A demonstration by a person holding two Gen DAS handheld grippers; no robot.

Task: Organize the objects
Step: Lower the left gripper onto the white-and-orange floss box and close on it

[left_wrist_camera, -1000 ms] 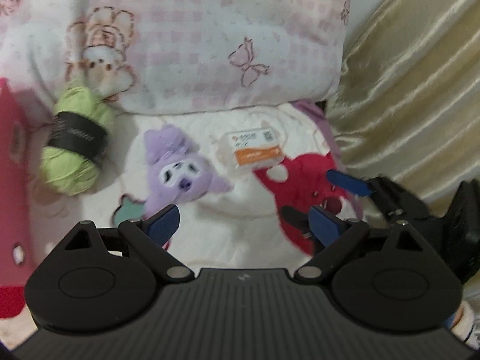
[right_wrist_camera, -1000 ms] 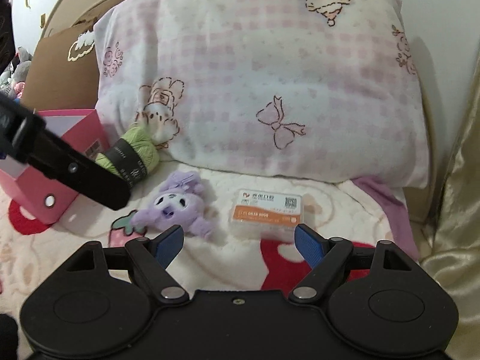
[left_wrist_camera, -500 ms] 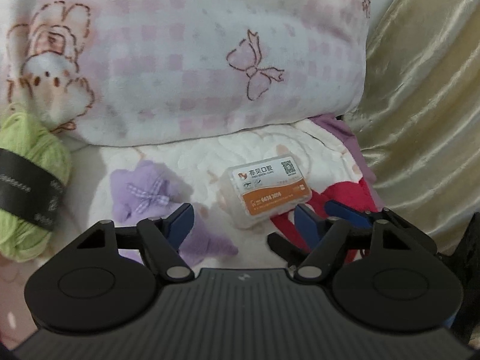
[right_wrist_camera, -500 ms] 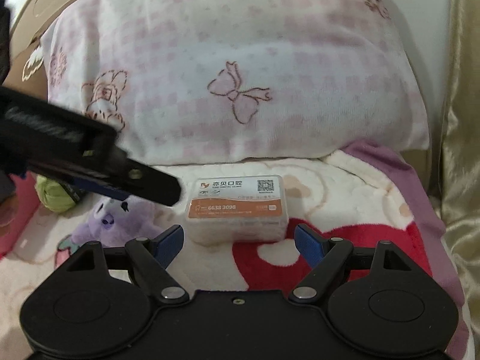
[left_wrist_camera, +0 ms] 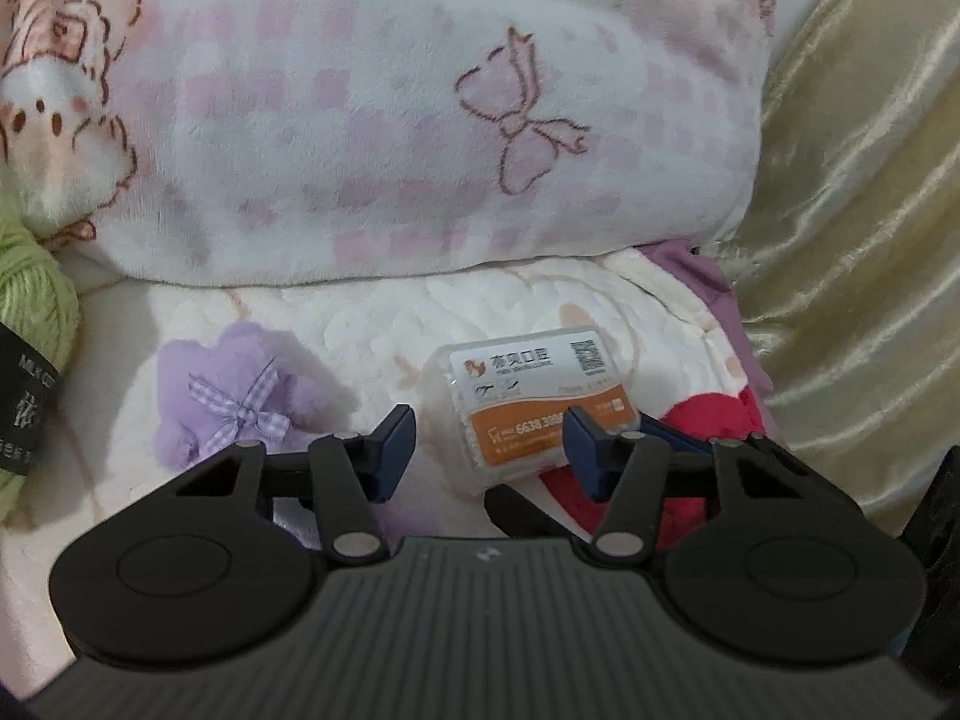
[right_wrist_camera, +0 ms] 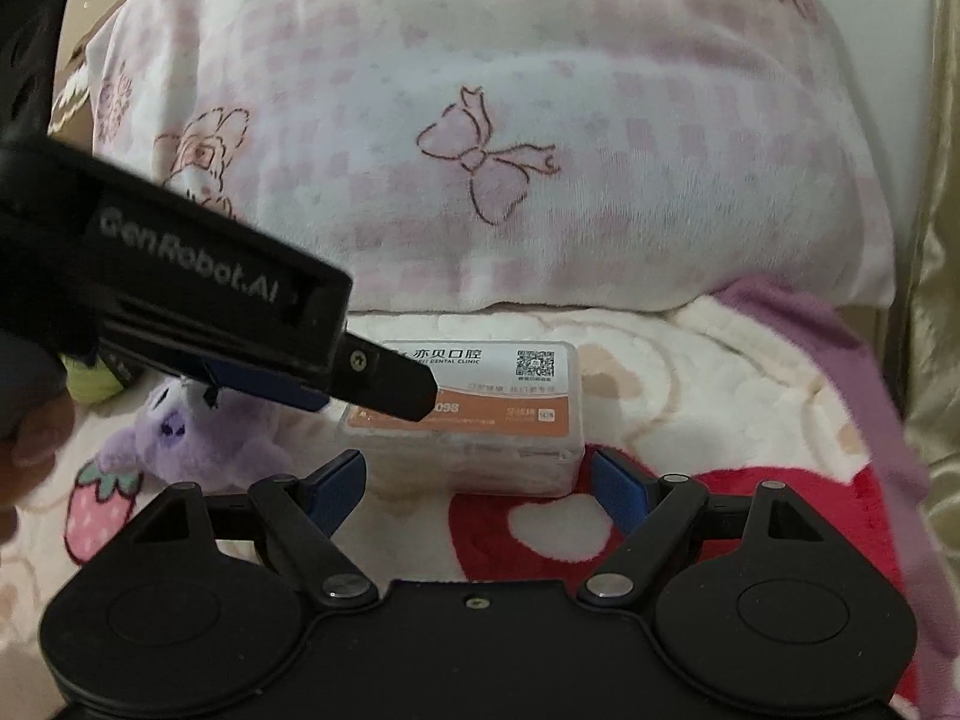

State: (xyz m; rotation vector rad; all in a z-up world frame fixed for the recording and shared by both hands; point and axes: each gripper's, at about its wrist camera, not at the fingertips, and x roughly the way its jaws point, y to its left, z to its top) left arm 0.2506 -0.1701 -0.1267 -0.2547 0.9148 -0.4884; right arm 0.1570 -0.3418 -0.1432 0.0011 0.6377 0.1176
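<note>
Both grippers lowered | left fingers (left_wrist_camera: 401,447) closing, empty | box (right_wrist_camera: 480,414) between spread right fingers (right_wrist_camera: 618,489)

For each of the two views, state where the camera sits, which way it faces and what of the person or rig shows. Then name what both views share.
Left wrist: sits on the left gripper, looks forward and down at the box, plush, yarn and pillow; its closing jaws show, not yet on the box.
Right wrist: sits on the right gripper, faces the box head-on; its open jaws and the left gripper crossing in show.
Shared: box, plush, pillow, blanket.
</note>
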